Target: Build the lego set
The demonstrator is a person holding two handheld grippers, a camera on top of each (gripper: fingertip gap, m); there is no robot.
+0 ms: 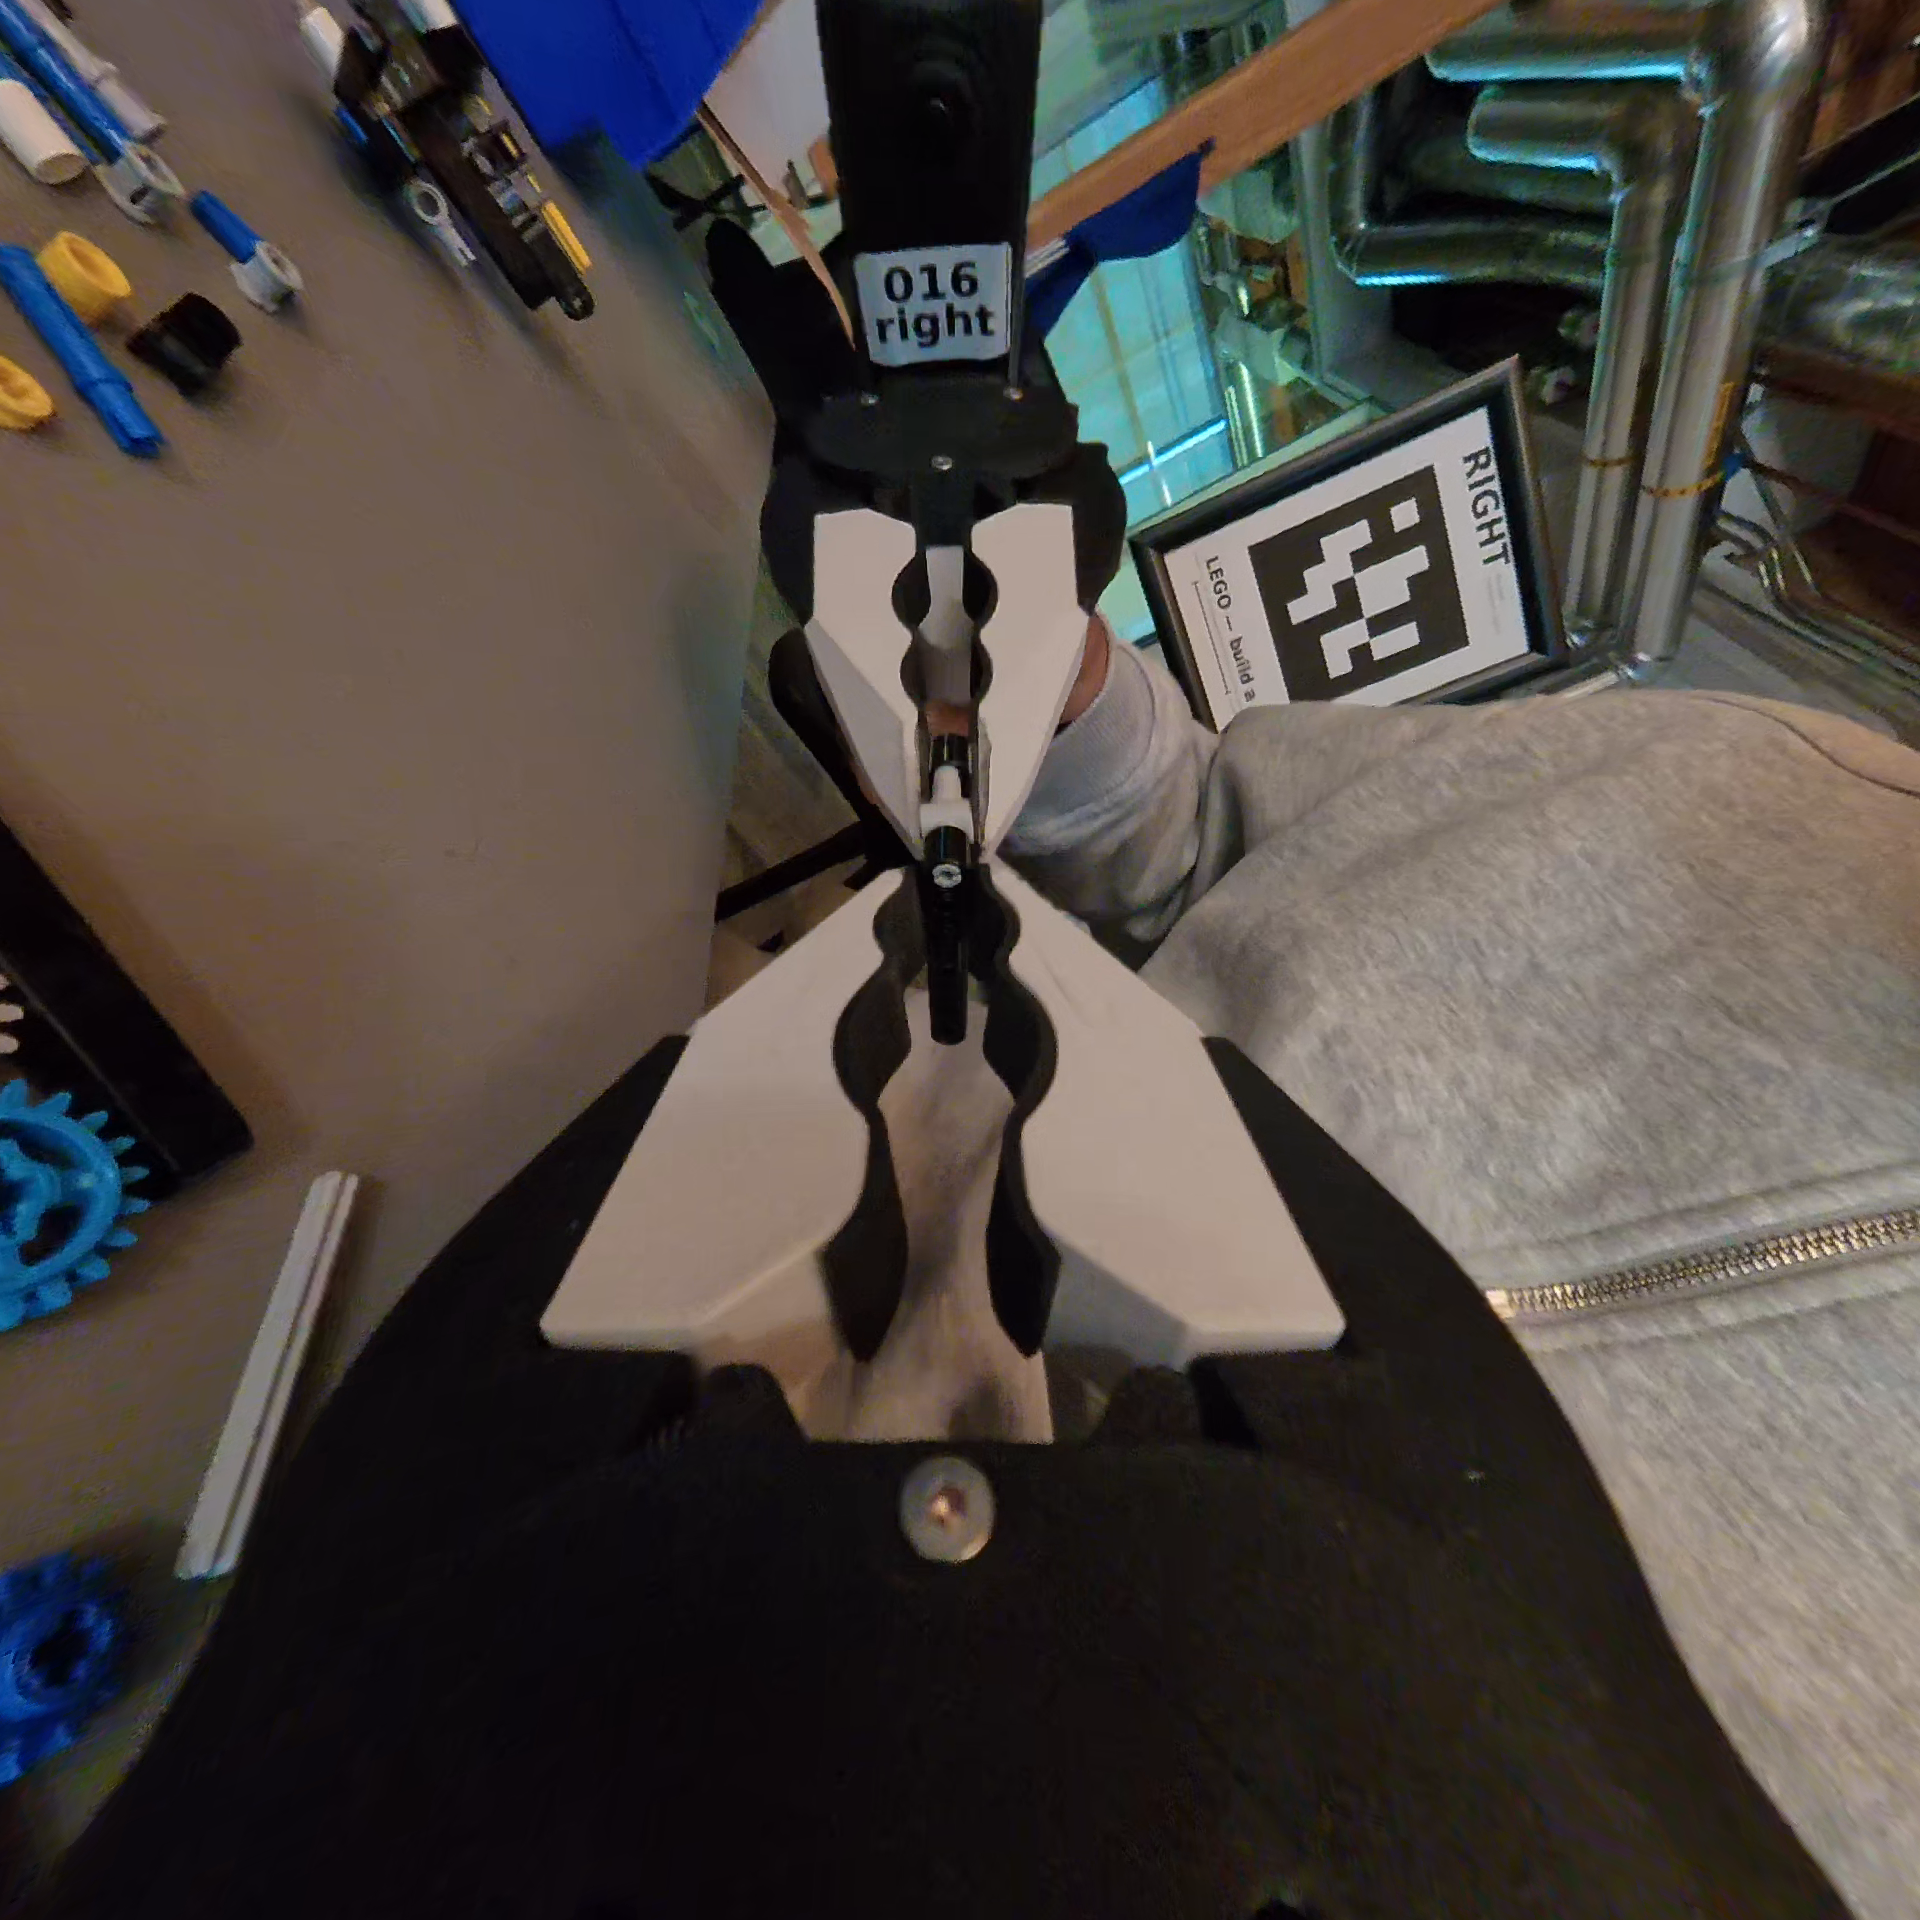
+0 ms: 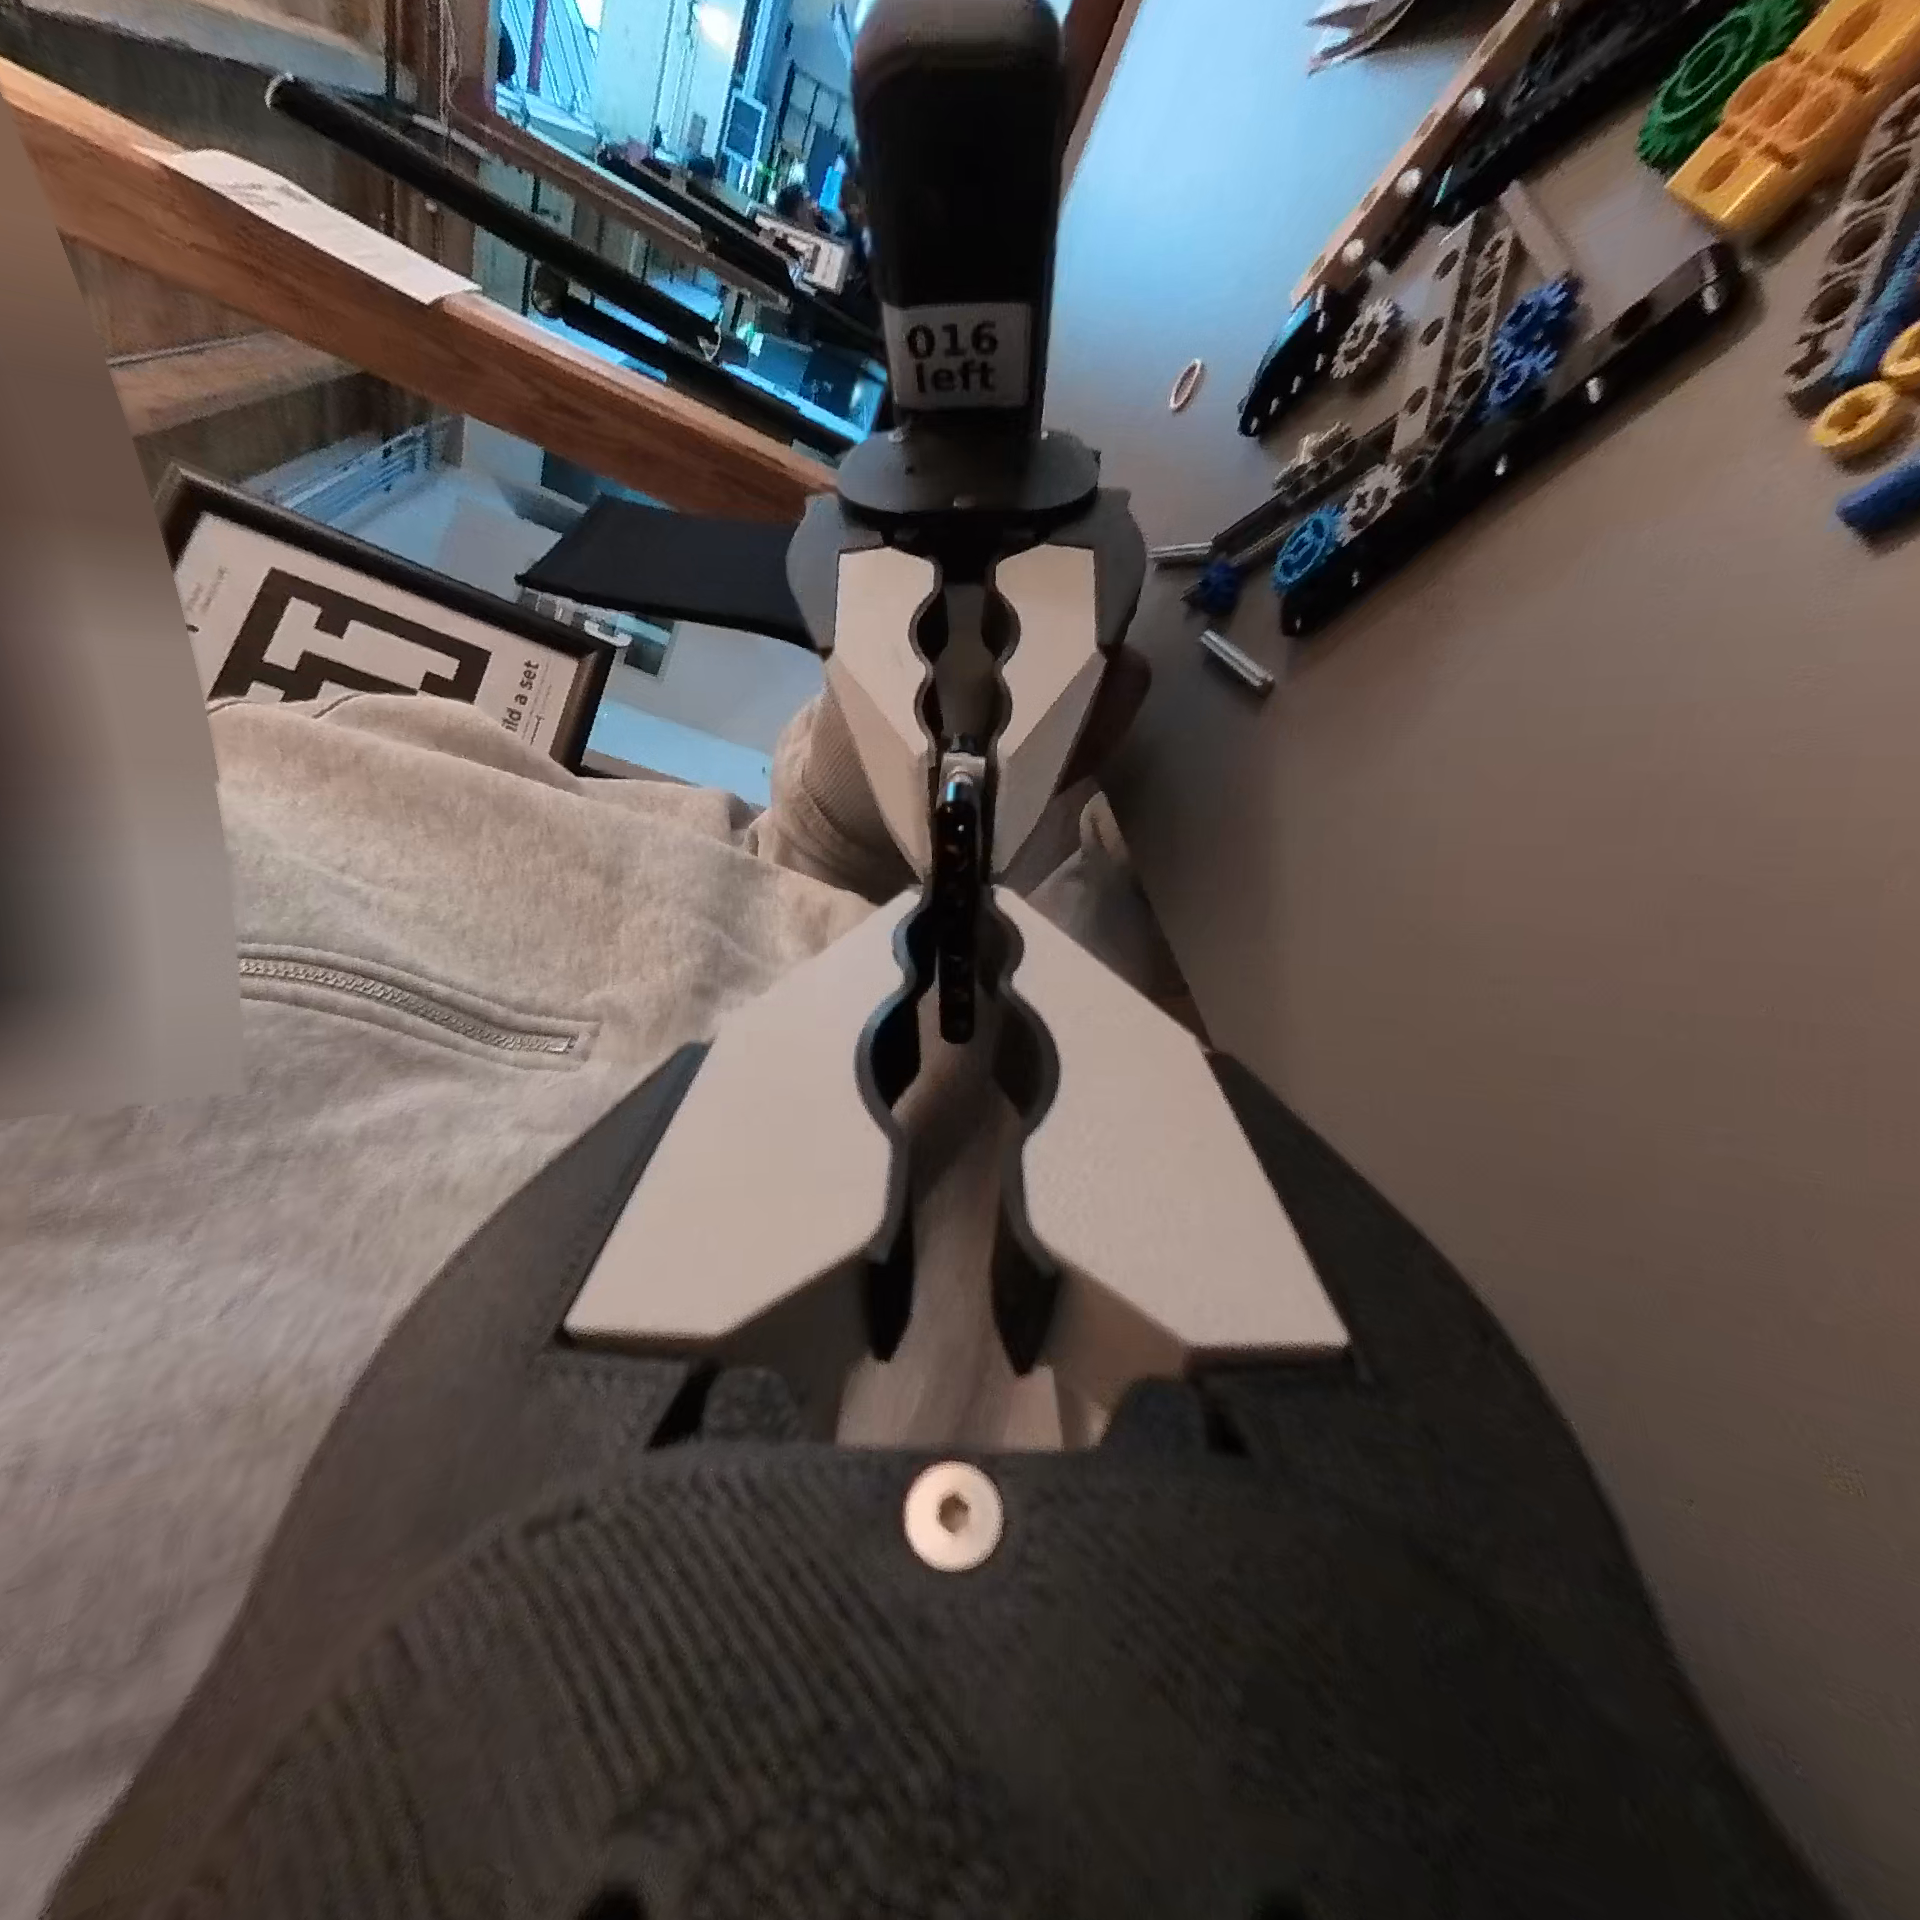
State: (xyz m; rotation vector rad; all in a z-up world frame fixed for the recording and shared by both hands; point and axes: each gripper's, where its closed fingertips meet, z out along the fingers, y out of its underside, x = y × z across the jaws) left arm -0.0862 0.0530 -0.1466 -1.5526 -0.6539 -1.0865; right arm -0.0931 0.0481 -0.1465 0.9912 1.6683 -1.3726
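Left gripper (image 1: 948,894): closed on a black rod (image 1: 948,961); white fingers (image 1: 769,1122) pinch it near the tips, rod runs back btwn them along the gripper's axis.
Right gripper (image 2: 961,914): faces the left one tip to tip, closed on a black part (image 2: 958,935) held btwn its tips.
Joint: in left wrist view a small white connector (image 1: 945,790) sits just past the rod's front end, inside the right gripper's tips (image 1: 951,821); looks like the black pieces meet there, but the spot is small, can't tell if fully seated.
Lego parts, left view: to the left of the left gripper on the brown table (image 1: 416,623): blue gear (image 1: 52,1236) near the base, white strip (image 1: 270,1371) beside it; far ahead-left, yellow ring (image 1: 83,272), black cap (image 1: 185,341), blue rods (image 1: 73,353).
Lego parts, right view: ahead-right of the right gripper, a black beam assembly w/ blue gears (image 2: 1475,416), yellow block (image 2: 1787,135), green gear (image 2: 1714,73).
Person: grey zip sweatshirt (image 1: 1558,1039) fills the space right of the left gripper, left of the right one.
Framed sign (image 1: 1351,582): ahead-right of left gripper, behind the sweatshirt.
Metal pipes (image 1: 1662,312): far ahead-right.
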